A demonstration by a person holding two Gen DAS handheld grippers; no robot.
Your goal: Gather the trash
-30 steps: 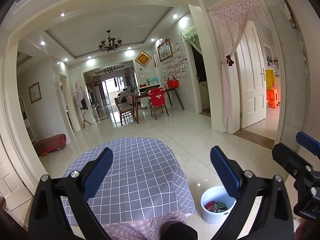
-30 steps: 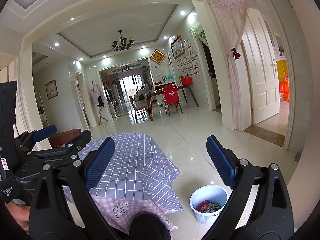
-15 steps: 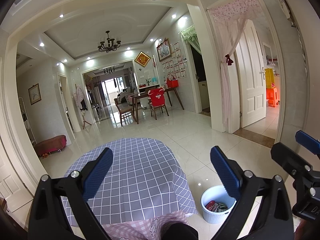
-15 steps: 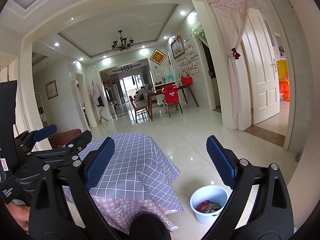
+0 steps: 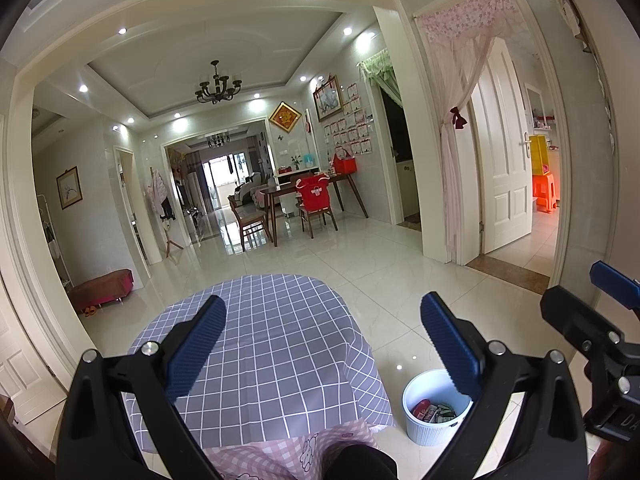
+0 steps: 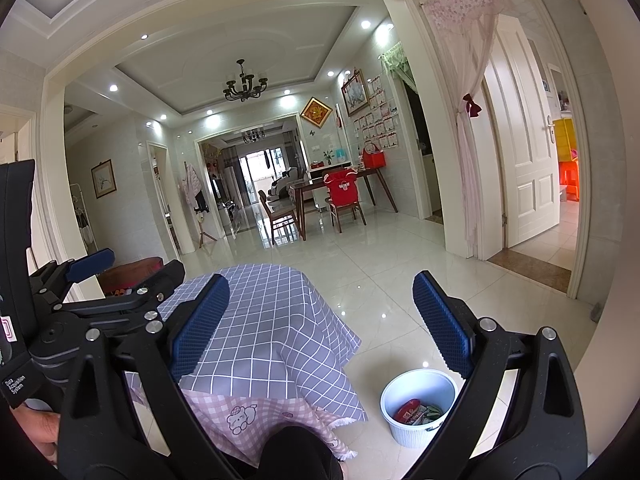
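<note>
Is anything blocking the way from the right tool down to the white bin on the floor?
Nothing visible. The right tool is open and empty, and the white bin sits on bare floor beside the checked tablecloth.

Readable only on left gripper (image 6: pixel 90 264) body, white print, right wrist view: "Data Acquisition System". On right gripper (image 5: pixel 614 284) body, left wrist view: partial "DA", rest cut off. Wall papers and red items too small to read.
</note>
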